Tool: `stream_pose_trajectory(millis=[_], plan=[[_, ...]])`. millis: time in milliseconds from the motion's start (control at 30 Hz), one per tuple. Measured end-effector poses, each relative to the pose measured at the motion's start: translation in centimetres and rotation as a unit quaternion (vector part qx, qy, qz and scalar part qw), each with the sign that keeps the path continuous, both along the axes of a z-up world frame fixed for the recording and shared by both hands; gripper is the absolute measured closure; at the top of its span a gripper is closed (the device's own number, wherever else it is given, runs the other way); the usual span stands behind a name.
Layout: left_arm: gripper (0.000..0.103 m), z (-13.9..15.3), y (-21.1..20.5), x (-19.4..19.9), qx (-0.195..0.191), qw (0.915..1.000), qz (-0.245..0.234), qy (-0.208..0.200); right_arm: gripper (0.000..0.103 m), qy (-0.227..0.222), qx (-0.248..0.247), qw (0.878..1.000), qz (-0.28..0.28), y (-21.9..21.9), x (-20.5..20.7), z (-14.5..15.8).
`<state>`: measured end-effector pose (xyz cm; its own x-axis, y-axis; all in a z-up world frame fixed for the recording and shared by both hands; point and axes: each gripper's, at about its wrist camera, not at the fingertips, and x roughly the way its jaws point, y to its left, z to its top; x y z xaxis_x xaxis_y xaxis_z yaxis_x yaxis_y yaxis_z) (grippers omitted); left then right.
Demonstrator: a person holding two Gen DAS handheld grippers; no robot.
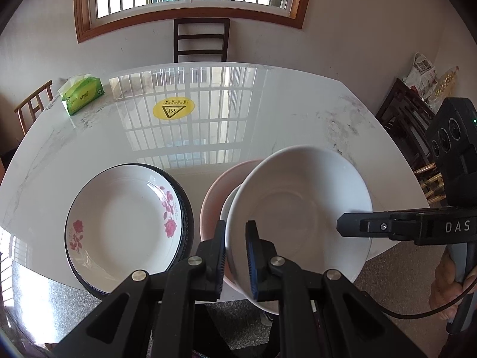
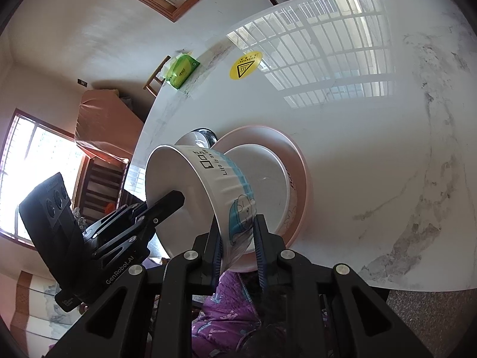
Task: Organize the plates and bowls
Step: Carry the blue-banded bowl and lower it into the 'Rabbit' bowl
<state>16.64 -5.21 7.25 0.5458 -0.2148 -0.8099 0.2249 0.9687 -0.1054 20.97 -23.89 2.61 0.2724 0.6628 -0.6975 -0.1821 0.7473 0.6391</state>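
I hold a white bowl with a blue cartoon print, tilted above the table. My left gripper is shut on its near rim. My right gripper is shut on its opposite rim and shows at the right of the left wrist view. Under the held bowl a second white bowl sits in a pink bowl, whose rim shows in the left wrist view. A rose-patterned plate lies on a dark-rimmed plate to the left.
The white marble table carries a yellow warning sticker and a green tissue pack at the far left. A dark chair stands behind the table. The near table edge runs just under the bowls.
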Motion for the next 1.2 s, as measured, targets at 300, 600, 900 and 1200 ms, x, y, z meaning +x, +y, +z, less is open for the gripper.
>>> stream_pose_trajectory(millis=[300, 600, 900, 1200], plan=[[0.090, -0.6, -0.3, 0.9, 0.004, 0.9999, 0.002, 0.012, 0.084, 0.010, -0.002, 1.000, -0.001, 0.0, 0.5, -0.7], [0.090, -1.1, -0.6, 1.5, 0.006, 0.9997, 0.001, 0.022, 0.084, 0.023, -0.002, 1.000, -0.002, 0.0, 0.7, -1.3], [0.090, -1.5, -0.7, 1.7, 0.007, 0.9995, 0.002, 0.030, 0.084, 0.028, -0.004, 1.000, -0.004, 0.1, 0.9, -1.8], [0.090, -2.3, -0.4, 2.1, 0.009, 0.9990, 0.006, 0.043, 0.083, 0.030, -0.009, 0.999, -0.009, 0.2, 1.1, -2.0]])
